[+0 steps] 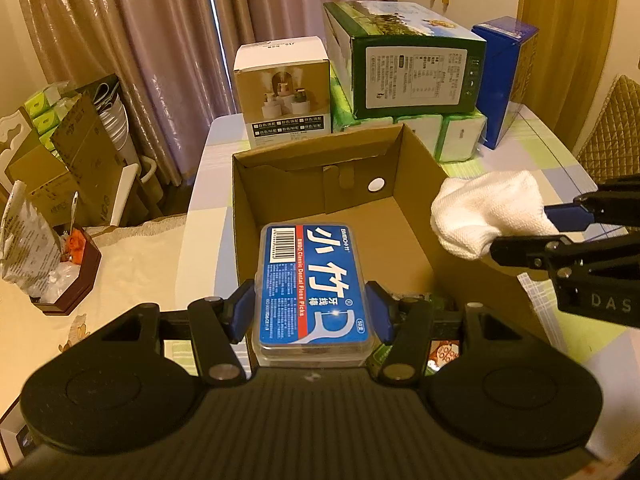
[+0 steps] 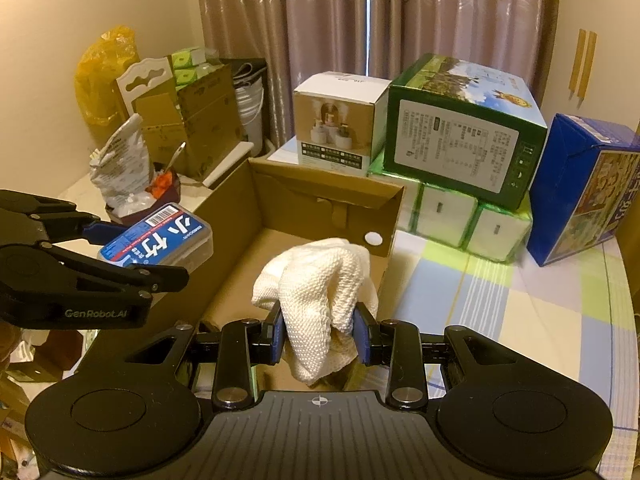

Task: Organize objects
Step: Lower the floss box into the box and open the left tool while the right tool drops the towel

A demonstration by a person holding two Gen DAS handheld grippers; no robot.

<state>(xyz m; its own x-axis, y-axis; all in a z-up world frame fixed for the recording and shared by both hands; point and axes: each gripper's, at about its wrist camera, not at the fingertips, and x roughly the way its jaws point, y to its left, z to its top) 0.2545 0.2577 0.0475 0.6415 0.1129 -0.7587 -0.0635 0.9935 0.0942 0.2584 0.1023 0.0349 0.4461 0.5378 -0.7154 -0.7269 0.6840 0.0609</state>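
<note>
The left gripper [image 1: 311,312] has its jaws pinching a blue dental floss pick box [image 1: 312,288] by its long sides, held over the near end of the open cardboard box [image 1: 280,184] on the table [image 2: 520,312]; the right gripper [image 2: 320,334] has its jaws pinching a bunched white cloth [image 2: 320,292], held above the same box's right side. Behind it stand a green carton [image 2: 464,136] on tissue packs [image 2: 472,216], a white carton [image 2: 340,120] and a blue one [image 2: 580,192].
</note>
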